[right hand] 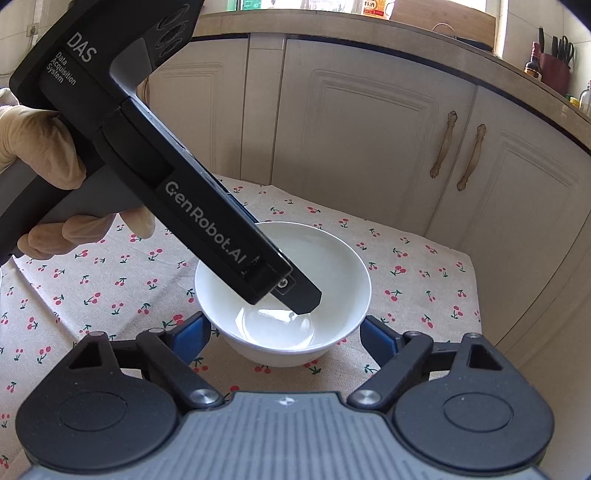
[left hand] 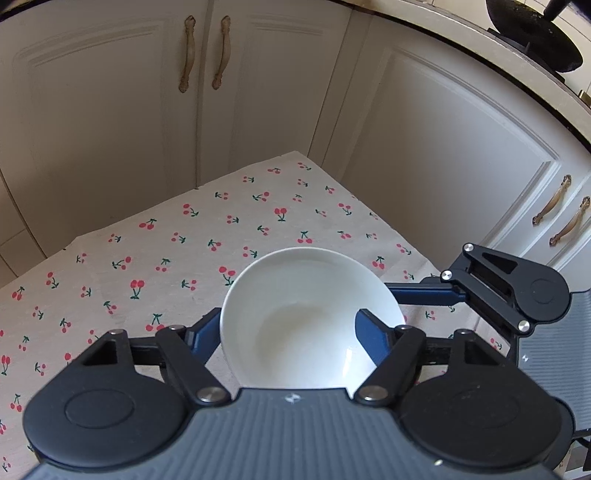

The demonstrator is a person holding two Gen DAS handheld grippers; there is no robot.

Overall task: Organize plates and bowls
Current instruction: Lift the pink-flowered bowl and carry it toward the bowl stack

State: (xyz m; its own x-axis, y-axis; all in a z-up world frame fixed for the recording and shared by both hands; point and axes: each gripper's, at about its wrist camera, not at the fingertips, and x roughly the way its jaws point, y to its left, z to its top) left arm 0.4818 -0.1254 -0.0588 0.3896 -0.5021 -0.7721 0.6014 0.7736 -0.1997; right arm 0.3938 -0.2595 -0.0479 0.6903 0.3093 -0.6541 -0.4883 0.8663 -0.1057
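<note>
A white bowl stands upright on the cherry-print tablecloth. My left gripper is shut on it. The left finger sits outside against the rim and the right finger is inside the bowl. In the right wrist view that inner finger reaches the bottom of the bowl, and a gloved hand holds the left tool. My right gripper is open, its blue pads on either side of the bowl's near base without touching it. One of its fingers shows beside the bowl.
Cream cabinet doors with brass handles stand close behind the table's far edges. A dark pan sits on the counter above. Bottles and a red utensil holder stand on the counter at the right.
</note>
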